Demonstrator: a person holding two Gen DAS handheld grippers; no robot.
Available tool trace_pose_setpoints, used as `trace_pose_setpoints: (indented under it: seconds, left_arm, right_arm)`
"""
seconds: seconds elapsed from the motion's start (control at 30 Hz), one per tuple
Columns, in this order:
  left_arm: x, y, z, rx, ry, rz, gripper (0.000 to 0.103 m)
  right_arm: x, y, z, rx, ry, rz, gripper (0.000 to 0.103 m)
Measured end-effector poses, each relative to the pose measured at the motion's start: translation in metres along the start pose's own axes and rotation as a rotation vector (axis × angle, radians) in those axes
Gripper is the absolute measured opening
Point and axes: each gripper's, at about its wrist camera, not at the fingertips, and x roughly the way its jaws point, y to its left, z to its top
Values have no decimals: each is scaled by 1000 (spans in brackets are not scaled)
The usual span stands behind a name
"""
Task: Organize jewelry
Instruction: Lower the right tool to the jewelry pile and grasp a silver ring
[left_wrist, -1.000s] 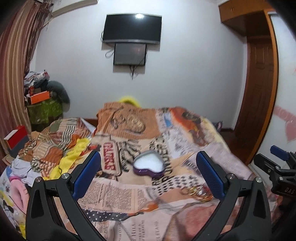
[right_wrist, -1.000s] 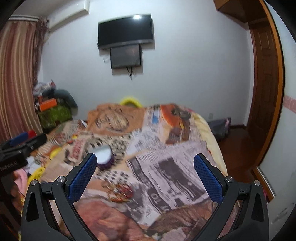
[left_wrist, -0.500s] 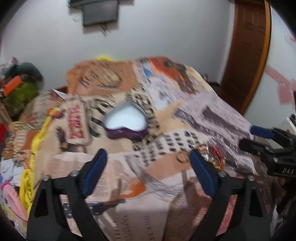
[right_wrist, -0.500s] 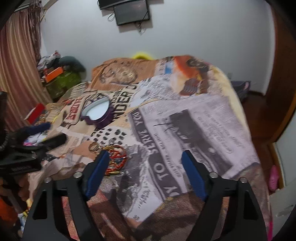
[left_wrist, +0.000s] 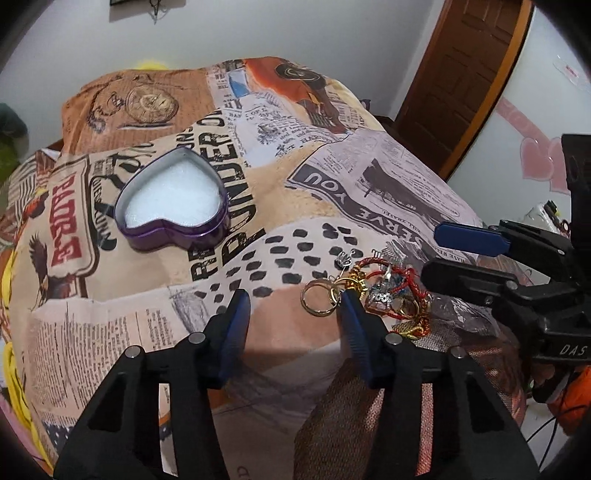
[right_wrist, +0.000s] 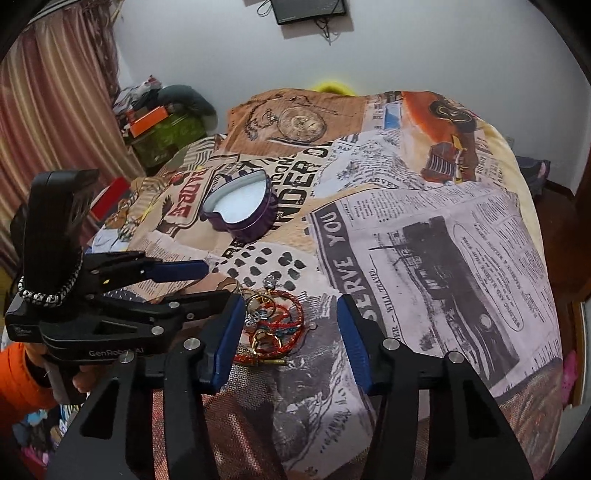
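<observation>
Left wrist view gives me the left gripper (left_wrist: 293, 301) with jaws parted and holding nothing, low over the bedspread (left_wrist: 140, 332); its right-hand finger sits just beside the jewelry pile (left_wrist: 384, 295). I see the heart-shaped purple tin (left_wrist: 171, 201) open and well apart, farther up the bed. My right gripper (right_wrist: 290, 312) also stands spread and unloaded, the pile (right_wrist: 273, 321) lying between its fingers.

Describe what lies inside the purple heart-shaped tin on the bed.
The purple heart-shaped tin is open and holds only a white padded lining; no jewellery shows in it. Anything beneath the lining is hidden.
</observation>
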Motion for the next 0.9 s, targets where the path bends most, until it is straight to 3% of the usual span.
trace_pose_setpoints:
  seconds: [0.13, 0.4, 0.73, 0.9]
  left_arm:
    - [1, -2, 3, 14, -6, -2, 44]
    - [5, 2, 6, 24, -15, 8, 25]
    - [-4, 11, 1, -3, -7, -16, 24]
    - [-15, 12, -6, 9, -12, -12, 24]
  right_arm:
    - [2, 2, 3, -17, 11, 9, 46]
    - [14, 7, 4, -45, 51, 17, 42]
    - [28, 18, 3, -116, 101, 17, 39]
    - [33, 21, 3, -137, 118, 8, 25]
